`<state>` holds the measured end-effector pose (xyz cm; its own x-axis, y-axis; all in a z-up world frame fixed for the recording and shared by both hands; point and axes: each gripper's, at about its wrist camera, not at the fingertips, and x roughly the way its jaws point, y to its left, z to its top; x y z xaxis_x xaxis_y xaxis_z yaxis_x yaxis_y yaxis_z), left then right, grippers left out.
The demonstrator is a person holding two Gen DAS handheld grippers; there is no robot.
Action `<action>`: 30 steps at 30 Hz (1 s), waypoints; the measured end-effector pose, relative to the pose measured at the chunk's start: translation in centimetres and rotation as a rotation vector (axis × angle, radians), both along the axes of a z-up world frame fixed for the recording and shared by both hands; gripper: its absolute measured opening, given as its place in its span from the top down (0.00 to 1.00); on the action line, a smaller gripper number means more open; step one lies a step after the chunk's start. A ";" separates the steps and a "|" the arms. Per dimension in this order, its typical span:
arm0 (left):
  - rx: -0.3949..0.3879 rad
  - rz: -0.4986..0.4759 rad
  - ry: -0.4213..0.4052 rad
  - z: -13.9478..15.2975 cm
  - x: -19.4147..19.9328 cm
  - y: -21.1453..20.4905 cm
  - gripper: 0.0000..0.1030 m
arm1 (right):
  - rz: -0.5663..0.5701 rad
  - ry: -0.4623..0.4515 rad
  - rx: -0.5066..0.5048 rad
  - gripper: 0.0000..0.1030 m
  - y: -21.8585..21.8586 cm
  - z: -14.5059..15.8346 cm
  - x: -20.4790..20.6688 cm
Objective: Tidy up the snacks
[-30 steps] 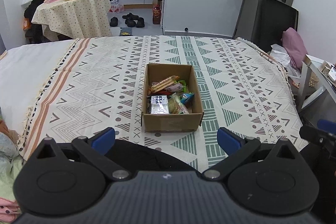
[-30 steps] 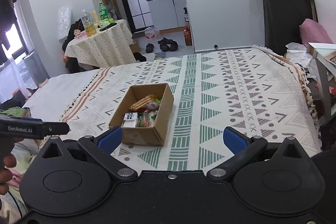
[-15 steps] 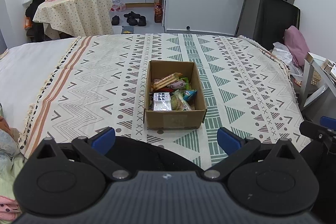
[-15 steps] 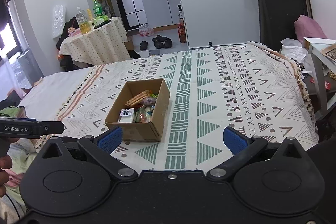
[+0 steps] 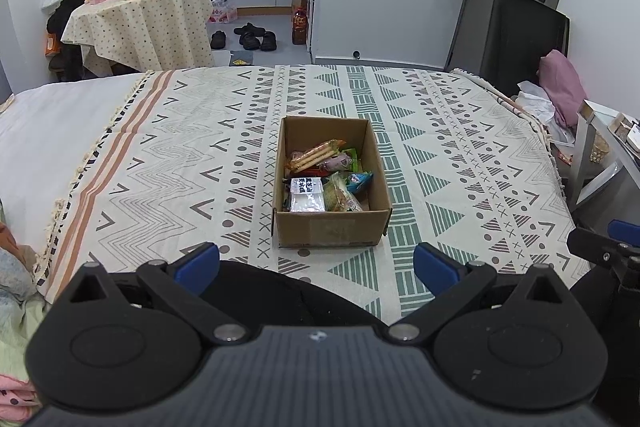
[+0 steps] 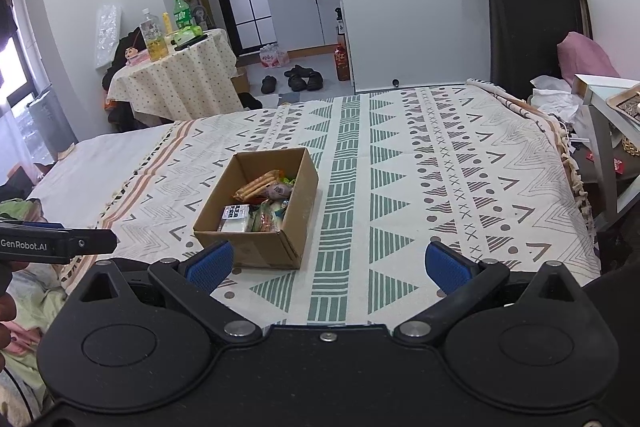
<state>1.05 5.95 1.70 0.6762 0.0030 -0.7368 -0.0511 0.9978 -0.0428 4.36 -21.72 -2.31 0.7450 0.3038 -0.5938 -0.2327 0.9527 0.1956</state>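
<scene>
Several bright snack packets [image 5: 324, 179] fill an open-topped (brown) cardboard box [image 5: 332, 227].

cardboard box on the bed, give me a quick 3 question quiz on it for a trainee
1. True or false: the cardboard box stands open on the patterned blanket with snack packets inside.
2. Which packet lies at the box's near-left corner in the left wrist view? A) white packet with dark print B) a green bottle C) a pink pouch
3. Fill in: the left gripper and right gripper both have their fingers spread ____ and hold nothing.

Key: 1 true; 2 A; 3 open
</scene>
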 end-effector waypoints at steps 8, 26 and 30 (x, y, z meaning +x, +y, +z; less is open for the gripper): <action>0.001 -0.001 0.001 0.1 0.0 -0.1 0.00 | -0.001 -0.002 -0.001 0.00 -0.1 0.1 0.1; 0.001 -0.001 0.000 0.3 0.0 -0.2 0.00 | -0.002 -0.003 -0.001 0.00 -0.1 0.2 0.0; 0.002 -0.003 -0.001 0.3 0.0 -0.3 0.00 | -0.002 -0.004 -0.001 0.00 -0.1 0.2 0.0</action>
